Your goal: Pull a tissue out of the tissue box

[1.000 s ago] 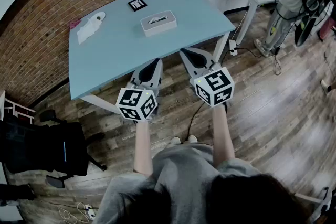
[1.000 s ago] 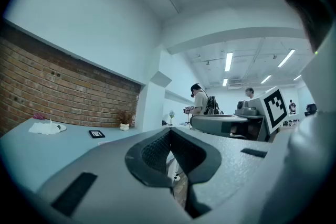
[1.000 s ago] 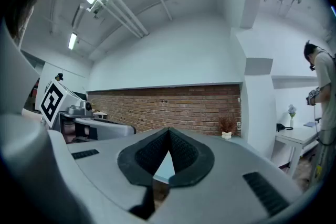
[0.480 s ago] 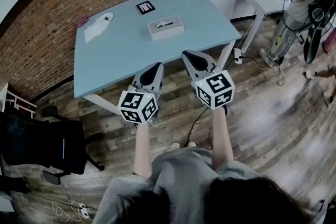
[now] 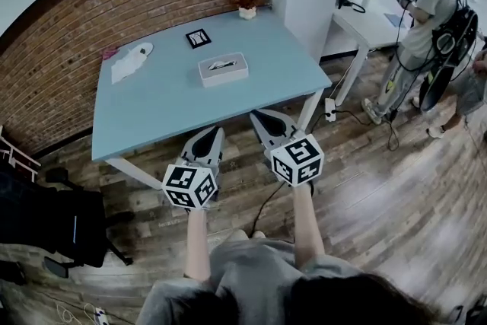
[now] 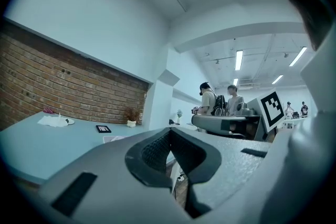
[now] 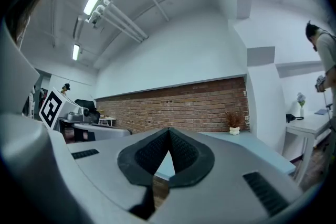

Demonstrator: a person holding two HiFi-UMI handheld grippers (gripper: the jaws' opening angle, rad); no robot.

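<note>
A pale grey tissue box [image 5: 223,68] with a slot in its top sits near the middle of the light blue table [image 5: 160,106]. Both grippers hover in front of the table's near edge, well short of the box and above the wooden floor. My left gripper [image 5: 210,134] is shut with nothing in it, and its jaws meet at the tip [image 6: 169,130]. My right gripper [image 5: 262,117] is to its right, also shut and empty, its tip [image 7: 168,130] pointing over the table toward the brick wall.
On the table are a black marker card [image 5: 198,37], crumpled white paper [image 5: 126,62] and a small potted plant [image 5: 247,11]. A black office chair [image 5: 53,221] stands at the left. A white pillar, a white desk [image 5: 369,20] and a person [image 5: 426,15] are at the right.
The view has shifted and the table now lies a little farther off. The gripper tips, earlier over its near edge, are now just in front of it. Both stay shut.
</note>
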